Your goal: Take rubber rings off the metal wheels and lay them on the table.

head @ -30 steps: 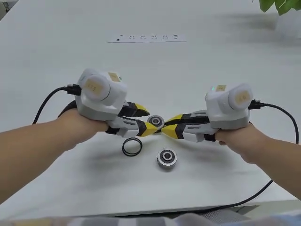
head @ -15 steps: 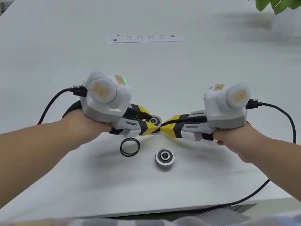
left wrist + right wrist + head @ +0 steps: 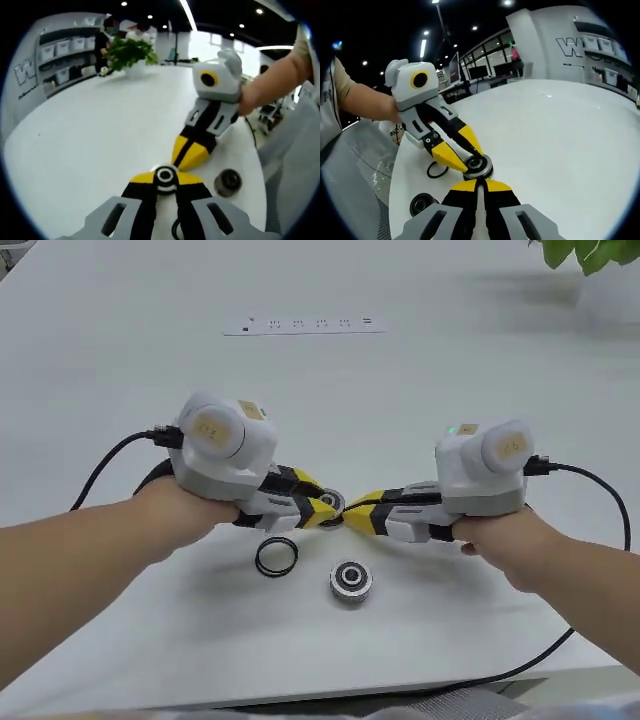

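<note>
The left gripper (image 3: 322, 508) is clamped on a metal wheel (image 3: 331, 501) over the table (image 3: 430, 370), and its jaws cover much of the rim. The right gripper (image 3: 353, 517), jaws drawn together, meets the wheel at 3 o'clock. Whether it pinches the rubber cannot be made out. A loose rubber ring (image 3: 258, 558) lies at 7 o'clock from the held wheel, and a second wheel (image 3: 351, 580) lies at 6 o'clock.

A broad white surface (image 3: 420, 370) fills the middle of the room. A white power strip (image 3: 305, 325) lies flat towards its far side, and a leafy potted plant (image 3: 129, 50) stands at a far corner. Shelves (image 3: 62, 55) of pale storage bins line one wall. Strip lights (image 3: 189, 15) and small spotlights (image 3: 426, 33) glow on the dark ceiling. Large letters (image 3: 580, 47) mark a white wall.
</note>
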### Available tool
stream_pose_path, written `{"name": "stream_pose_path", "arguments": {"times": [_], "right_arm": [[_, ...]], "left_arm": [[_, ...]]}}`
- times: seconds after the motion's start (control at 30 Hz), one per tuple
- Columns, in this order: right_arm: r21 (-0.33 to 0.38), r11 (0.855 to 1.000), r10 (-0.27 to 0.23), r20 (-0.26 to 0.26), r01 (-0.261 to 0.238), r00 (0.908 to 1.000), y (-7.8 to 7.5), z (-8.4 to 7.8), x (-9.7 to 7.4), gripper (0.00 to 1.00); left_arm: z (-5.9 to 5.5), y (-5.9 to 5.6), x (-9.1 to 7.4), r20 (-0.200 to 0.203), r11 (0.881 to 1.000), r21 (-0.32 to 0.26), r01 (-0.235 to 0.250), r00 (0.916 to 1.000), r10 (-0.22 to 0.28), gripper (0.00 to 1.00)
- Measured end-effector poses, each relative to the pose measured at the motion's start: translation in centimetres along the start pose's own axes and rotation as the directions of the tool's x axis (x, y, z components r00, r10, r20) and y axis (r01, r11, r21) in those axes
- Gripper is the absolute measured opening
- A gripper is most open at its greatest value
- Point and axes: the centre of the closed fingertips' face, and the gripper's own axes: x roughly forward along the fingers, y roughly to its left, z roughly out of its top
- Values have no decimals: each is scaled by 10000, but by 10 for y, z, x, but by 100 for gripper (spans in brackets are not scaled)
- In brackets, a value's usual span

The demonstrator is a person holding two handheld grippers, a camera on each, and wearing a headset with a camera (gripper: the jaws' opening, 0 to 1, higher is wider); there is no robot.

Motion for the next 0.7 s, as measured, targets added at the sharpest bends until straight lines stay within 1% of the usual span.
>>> {"name": "stream_pose_path", "arguments": {"times": [0.03,0.07,0.13,0.17,0.23,0.27,0.3,0.37,0.43,0.47,0.5,0.53,0.57,0.6,0.63,0.67,0.7], "right_arm": [[2,10000,-6,0,6,10000,0,0,0,1],[5,10000,-10,-7,10,10000,0,0,0,1],[36,10000,-10,-20,10,10000,0,0,0,1],[39,10000,-16,-11,16,10000,-1,0,0,1],[188,9998,-18,23,18,10000,-1,-1,0,0],[343,9994,-38,64,36,10000,-2,-1,0,0],[607,9981,-69,139,60,9999,-2,0,0,0],[1067,9941,-194,209,171,9996,-3,-2,-1,0],[1792,9837,-192,413,115,9990,-3,-1,0,0],[2168,9762,-224,528,105,9984,-4,-1,0,0],[2399,9708,-242,597,92,9979,-5,-1,-1,0],[2820,9594,-290,738,70,9968,-7,-1,-2,0],[3122,9500,-315,860,30,9958,-5,1,-2,0],[3631,9316,-327,1265,-156,9914,-5,5,-4,0],[3815,9242,-400,1341,-143,9902,-6,6,-4,0],[4209,9071,-626,1515,-70,9865,-10,7,-6,0],[4513,8915,-455,1741,-386,9837,-7,10,-7,0]], "left_arm": [[0,-1,0,-10,10000,55,-7,10000,7,14],[0,-2,0,-67,9995,329,-35,10000,37,14],[0,-2,1,-139,9957,918,-135,9998,148,14],[0,0,1,-130,9977,666,-154,9998,163,14],[-1,-1,1,-98,9979,607,-211,9997,217,14],[-1,-1,0,-96,9975,667,-242,9996,249,14],[-1,-2,0,-122,9959,852,-301,9994,313,14],[-1,-3,0,-167,9946,976,-355,9992,373,14],[-1,0,0,-166,9943,989,-402,9990,421,14],[-1,1,0,-158,9942,987,-425,9989,443,14],[-1,1,0,-155,9942,977,-443,9988,460,14],[0,1,0,-151,9941,974,-473,9987,490,14],[-1,1,0,-151,9940,978,-493,9986,510,14],[0,1,0,-149,9939,972,-518,9985,535,14],[0,1,0,-148,9939,968,-524,9984,541,14],[0,0,0,-145,9939,962,-538,9984,554,14],[0,0,0,-136,9938,956,-562,9982,578,13]]}}
